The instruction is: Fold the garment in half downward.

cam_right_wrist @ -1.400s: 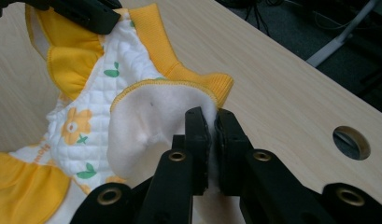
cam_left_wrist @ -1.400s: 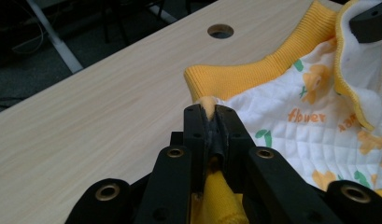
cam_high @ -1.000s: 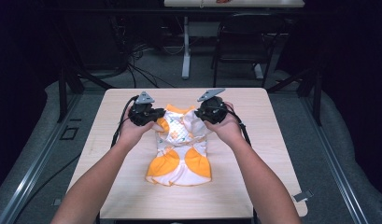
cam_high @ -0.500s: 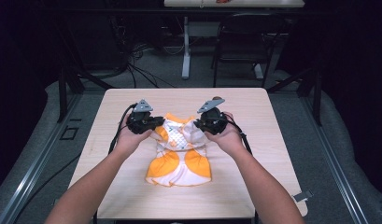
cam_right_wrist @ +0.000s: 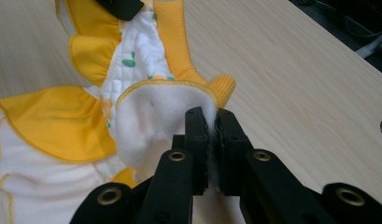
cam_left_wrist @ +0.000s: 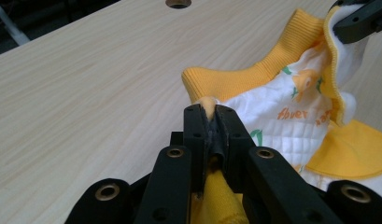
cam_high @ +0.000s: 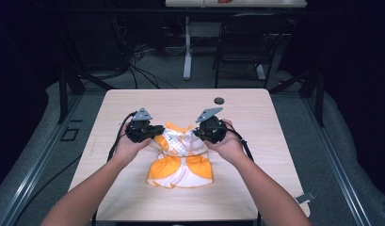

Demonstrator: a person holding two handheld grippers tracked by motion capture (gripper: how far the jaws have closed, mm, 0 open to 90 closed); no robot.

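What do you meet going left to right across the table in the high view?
Left hand → left gripper → garment → right gripper → right hand.

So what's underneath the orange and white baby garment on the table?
The baby garment lies on the light wooden table, whose bare top shows all around it. Its upper edge is pinched in both grippers. Whatever is beneath the cloth is covered.

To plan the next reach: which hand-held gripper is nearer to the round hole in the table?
Right. The right hand-held gripper is just below the hole; the left hand-held gripper is farther left.
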